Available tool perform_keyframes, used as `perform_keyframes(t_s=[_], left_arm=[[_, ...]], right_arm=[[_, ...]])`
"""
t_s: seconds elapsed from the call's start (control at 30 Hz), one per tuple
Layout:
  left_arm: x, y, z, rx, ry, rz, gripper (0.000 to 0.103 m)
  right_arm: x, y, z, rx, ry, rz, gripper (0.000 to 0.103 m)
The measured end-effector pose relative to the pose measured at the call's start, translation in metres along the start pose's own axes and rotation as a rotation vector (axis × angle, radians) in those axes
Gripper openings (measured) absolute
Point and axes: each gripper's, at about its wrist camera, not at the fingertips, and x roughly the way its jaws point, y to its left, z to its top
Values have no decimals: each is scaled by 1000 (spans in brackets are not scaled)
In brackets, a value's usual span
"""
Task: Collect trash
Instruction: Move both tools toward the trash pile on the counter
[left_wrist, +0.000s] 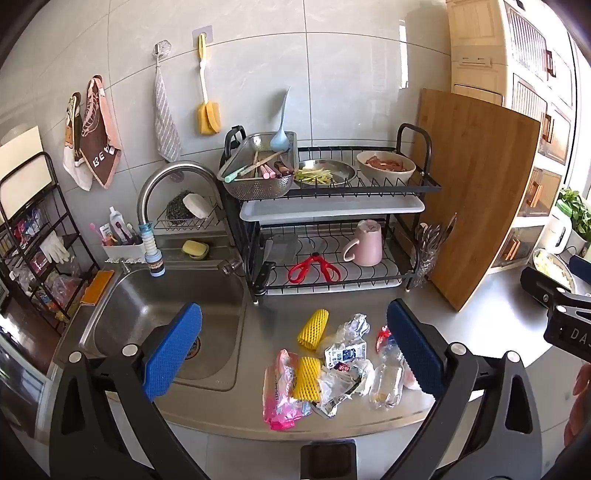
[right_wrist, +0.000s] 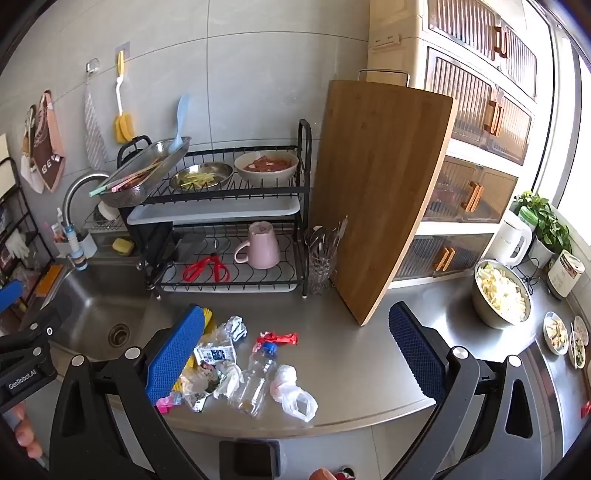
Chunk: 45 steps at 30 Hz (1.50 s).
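Observation:
A heap of trash lies on the steel counter (left_wrist: 369, 306) in front of the dish rack: two yellow foam fruit nets (left_wrist: 314, 328), a pink wrapper (left_wrist: 282, 391), a small milk carton (left_wrist: 345, 352), crumpled foil and plastic (left_wrist: 356, 325), a clear plastic bottle (left_wrist: 388, 376) and a red wrapper (right_wrist: 277, 338). The right wrist view also shows the bottle (right_wrist: 256, 380) and a white plastic bag (right_wrist: 291, 391). My left gripper (left_wrist: 295, 350) is open and empty above the heap. My right gripper (right_wrist: 295, 354) is open and empty above the same heap.
A sink (left_wrist: 166, 306) lies left of the trash. A black dish rack (left_wrist: 332, 229) with a pink mug and red scissors stands behind it. A wooden cutting board (right_wrist: 380, 192) leans at the right. A steel bowl of chopped vegetables (right_wrist: 502, 299) and small dishes sit far right.

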Motion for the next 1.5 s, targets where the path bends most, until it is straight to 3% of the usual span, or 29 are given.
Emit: perform_keyframes(t_s=[0.97,1.1,1.27,1.5], left_arm=[[15,-9,2,11,20,4,95],[25,-5,-8,11,50,-8,95],[50,-2,-25,9,96,-12,95],[88,-10,-54,39,165,-54,95]], right_arm=[[20,-10,0,29,52,1,100],[30,-10,-9,-12,26,-17,100],[50,-8,-24,-92,53,-57,100],[93,-11,-54,-34,161,68,99]])
